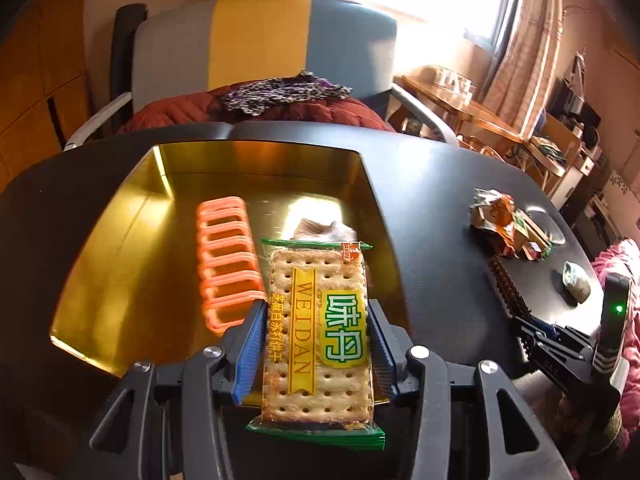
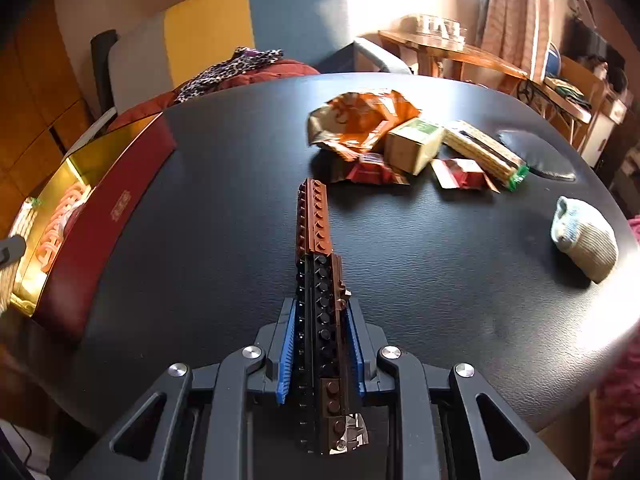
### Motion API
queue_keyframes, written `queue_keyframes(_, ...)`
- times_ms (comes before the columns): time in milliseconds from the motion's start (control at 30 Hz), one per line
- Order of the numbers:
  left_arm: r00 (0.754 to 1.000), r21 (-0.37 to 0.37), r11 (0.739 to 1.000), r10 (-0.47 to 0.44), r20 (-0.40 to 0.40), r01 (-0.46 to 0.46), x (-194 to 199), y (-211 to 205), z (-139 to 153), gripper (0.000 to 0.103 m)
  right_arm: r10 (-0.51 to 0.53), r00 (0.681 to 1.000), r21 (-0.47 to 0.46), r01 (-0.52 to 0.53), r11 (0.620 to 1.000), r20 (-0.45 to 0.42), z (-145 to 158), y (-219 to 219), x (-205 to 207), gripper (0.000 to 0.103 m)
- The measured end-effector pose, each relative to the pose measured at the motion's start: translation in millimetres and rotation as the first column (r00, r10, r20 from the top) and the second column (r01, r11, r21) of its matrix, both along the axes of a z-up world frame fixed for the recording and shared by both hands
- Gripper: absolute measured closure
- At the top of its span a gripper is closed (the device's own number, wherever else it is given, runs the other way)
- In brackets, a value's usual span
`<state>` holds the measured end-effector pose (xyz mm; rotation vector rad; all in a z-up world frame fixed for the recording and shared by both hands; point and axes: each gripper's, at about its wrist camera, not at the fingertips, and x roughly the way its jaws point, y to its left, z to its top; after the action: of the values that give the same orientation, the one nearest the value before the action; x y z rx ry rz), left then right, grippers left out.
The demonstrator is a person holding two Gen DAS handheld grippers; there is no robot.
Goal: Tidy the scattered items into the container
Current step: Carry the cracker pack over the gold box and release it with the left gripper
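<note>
left wrist / grip: left gripper [image 1: 316, 344] clamped on cracker pack [image 1: 318, 336], blue pads [image 1: 252, 354] on both long sides.
left wrist / axis: pack's long axis runs along the fingers, far end over the gold tin [image 1: 120, 240] near edge.
left wrist / room: orange rack [image 1: 228, 260] just left of pack; tin's far half bare.
right wrist / grip: right gripper [image 2: 322, 344] closed on brick bar [image 2: 320, 288].
right wrist / axis: bar points straight ahead, above the black table [image 2: 208, 248].
right wrist / room: wrapper pile [image 2: 400, 140] ahead, sock [image 2: 584, 240] near right edge, tin at left edge.
</note>
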<state>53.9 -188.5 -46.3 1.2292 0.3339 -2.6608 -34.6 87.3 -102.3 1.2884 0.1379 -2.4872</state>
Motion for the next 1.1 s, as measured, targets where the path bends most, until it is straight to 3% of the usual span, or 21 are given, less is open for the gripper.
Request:
queue_keyframes(200,0.997,-0.058,0.996,0.069,0.017,-0.068,0.7,-40.7,3.2,0.054,0.045,0.999,0.02,-0.045,0.999,-0.011,-3.4,-17.5,4.7,0.079)
queue_keyframes(567,0.978,-0.133,0.982,0.15,0.146,-0.131,-42.5,-85.6,-31.4,0.054,0.054,0.999,0.016,-0.054,0.998,-0.008,-5.4,-18.0,3.2,0.079)
queue_keyframes(767,0.973,-0.092,0.981,0.182,0.141,-0.17,-46.4,-98.8,-35.6,0.053,0.056,0.998,0.013,-0.056,0.998,-0.01,-5.1,-17.5,3.7,0.079)
queue_keyframes(1100,0.973,-0.001,0.973,0.231,0.023,-0.231,-7.9,-115.5,-4.7,0.047,0.074,0.997,0.007,-0.073,0.997,-0.023,3.6,-22.2,3.1,0.08)
